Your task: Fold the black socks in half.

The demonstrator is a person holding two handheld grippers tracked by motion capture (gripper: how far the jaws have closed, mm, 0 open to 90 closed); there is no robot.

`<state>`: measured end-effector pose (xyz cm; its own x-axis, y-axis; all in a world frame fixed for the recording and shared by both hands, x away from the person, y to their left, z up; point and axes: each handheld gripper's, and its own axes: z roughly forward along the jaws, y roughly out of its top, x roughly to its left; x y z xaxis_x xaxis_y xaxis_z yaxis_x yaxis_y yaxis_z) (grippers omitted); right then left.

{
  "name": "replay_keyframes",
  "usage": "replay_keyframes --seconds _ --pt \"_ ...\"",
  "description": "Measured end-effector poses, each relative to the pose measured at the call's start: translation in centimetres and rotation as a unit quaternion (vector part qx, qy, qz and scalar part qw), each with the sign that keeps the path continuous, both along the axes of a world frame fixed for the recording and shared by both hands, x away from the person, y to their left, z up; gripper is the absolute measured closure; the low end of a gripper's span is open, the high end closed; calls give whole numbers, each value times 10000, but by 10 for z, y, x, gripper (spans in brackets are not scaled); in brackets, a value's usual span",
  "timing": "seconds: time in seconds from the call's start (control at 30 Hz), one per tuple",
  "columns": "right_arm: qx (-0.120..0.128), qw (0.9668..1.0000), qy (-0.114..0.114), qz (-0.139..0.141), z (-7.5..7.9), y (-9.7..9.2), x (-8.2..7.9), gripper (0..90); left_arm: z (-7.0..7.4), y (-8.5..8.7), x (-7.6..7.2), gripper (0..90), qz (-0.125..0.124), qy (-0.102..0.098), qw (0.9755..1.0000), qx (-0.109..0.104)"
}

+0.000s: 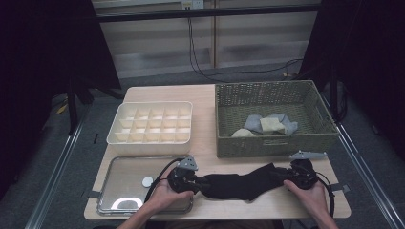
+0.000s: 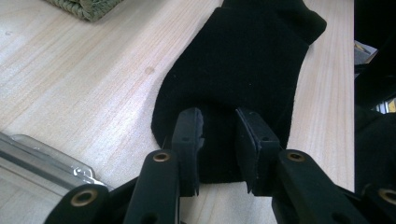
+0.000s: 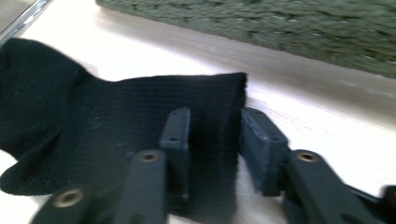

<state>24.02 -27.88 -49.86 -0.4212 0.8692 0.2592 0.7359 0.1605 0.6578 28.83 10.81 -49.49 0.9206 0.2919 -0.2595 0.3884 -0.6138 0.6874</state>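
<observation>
So there's a black sock (image 1: 241,185) stretched flat along the lower middle of the high view, on the wooden table (image 1: 205,143) just in front of the green wicker basket (image 1: 272,143). The left gripper (image 2: 219,140) sits at the sock's toe end, its jaws a narrow way apart with a fold of fabric between them; can't tell if the pads actually pinch it. The right gripper (image 3: 212,140) is at the cuff end, one jaw lying over the ribbed cuff and the other on the table beside its edge, not clamped. A metal tray (image 1: 124,191) fills the lower left, with a white divided organizer box (image 1: 150,138) above it.
</observation>
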Motion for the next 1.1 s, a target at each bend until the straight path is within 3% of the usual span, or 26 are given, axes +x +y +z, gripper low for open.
replay_keyframes --seconds 0.13,0.27,0.5,0.67,1.1 --pt "-102 9998 -165 42 -2 3 -1 697 0 0 0 691 -38 -43 10000 25" --pt "-103 9998 -159 -1 -2 5 -1 746 0 0 -1 679 -9 -44 10000 22" --pt "121 9999 94 -66 0 4 1 818 0 0 1 680 -44 -43 10000 35" --pt "385 9991 131 -126 0 1 1 833 0 -2 -1 676 -18 -100 9999 36" --pt "813 9963 -147 -236 13 -9 -2 836 -1 -7 -1 693 -5 -172 9999 18"
